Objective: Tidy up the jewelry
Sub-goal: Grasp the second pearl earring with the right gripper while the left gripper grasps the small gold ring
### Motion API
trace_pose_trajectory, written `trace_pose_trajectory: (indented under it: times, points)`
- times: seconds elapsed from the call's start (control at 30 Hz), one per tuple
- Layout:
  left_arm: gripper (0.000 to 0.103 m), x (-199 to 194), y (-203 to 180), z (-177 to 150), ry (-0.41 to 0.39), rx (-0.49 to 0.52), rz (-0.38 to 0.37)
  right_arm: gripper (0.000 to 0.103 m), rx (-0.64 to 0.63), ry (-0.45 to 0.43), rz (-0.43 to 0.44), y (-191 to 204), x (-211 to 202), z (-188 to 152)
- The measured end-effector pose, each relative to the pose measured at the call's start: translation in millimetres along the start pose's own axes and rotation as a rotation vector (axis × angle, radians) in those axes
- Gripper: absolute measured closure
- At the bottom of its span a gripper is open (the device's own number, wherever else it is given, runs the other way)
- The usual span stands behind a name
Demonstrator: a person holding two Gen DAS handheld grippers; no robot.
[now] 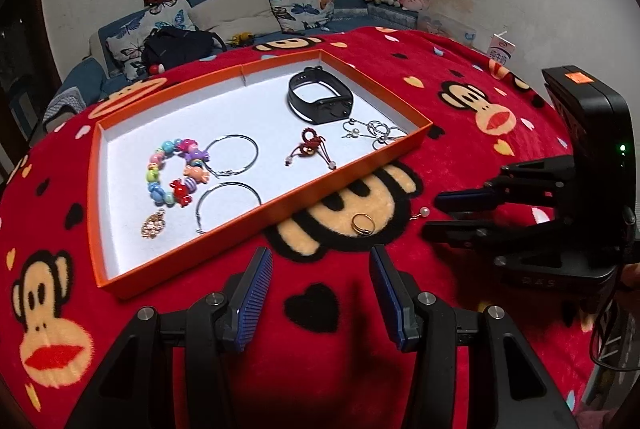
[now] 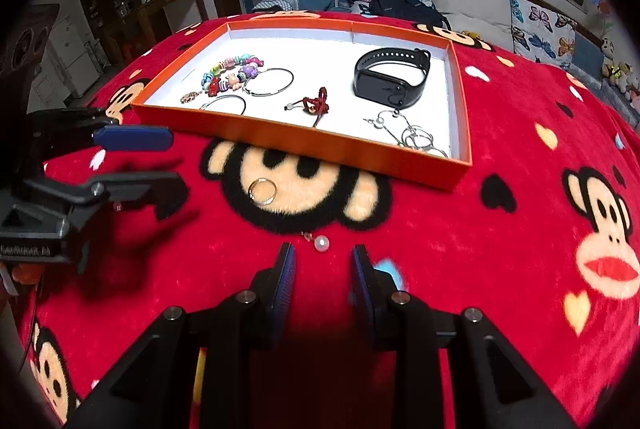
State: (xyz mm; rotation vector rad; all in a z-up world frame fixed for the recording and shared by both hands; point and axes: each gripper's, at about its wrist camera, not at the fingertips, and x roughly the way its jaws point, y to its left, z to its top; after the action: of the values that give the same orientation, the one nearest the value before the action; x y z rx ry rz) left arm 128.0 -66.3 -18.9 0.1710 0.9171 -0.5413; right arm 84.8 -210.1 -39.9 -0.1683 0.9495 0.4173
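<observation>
Right wrist view: right gripper (image 2: 323, 261) part-open, empty, pearl earring (image 2: 321, 243) just ahead; left gripper (image 1: 321, 261) likewise, probably short of gold ring (image 1: 363, 223).

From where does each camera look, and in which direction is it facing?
Left wrist: on the left gripper, facing down at the gold ring; the right gripper enters from the right.
Right wrist: on the right gripper, facing the pearl earring; the left gripper enters from the left.
Shared: the shallow orange tray, ring, earring.
</observation>
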Motion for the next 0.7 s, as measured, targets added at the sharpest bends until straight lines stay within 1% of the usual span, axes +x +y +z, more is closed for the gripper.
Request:
trace_pose_trajectory:
  times: [0.03,0.17,0.27,0.4,0.5,0.7]
  points:
    - [0.049,1.6,-0.4,-0.1,0.002,0.002,-0.002,0.072,-0.005,-0.001,-0.002,0.5,0.5,0.0]
    - [0.049,7.0,-2.6,0.2,0.007,0.010,-0.016,0.080,-0.032,-0.007,-0.023,4.1,1.5,0.2]
    - [0.049,11.1,-4.9,1.7,0.011,0.019,-0.025,0.082,-0.063,-0.011,-0.027,6.8,1.5,-0.8]
    - [0.049,17.2,-8.1,4.5,0.013,0.029,-0.034,0.090,-0.094,-0.020,-0.030,7.6,0.9,-1.1]
    - [0.049,21.5,-10.8,7.3,0.012,0.035,-0.045,0.090,-0.111,-0.030,-0.028,10.1,-0.4,-3.4]
    - [0.049,33.4,-20.7,14.3,0.016,0.069,-0.062,0.091,-0.054,-0.022,0.009,2.7,-2.8,-3.6]
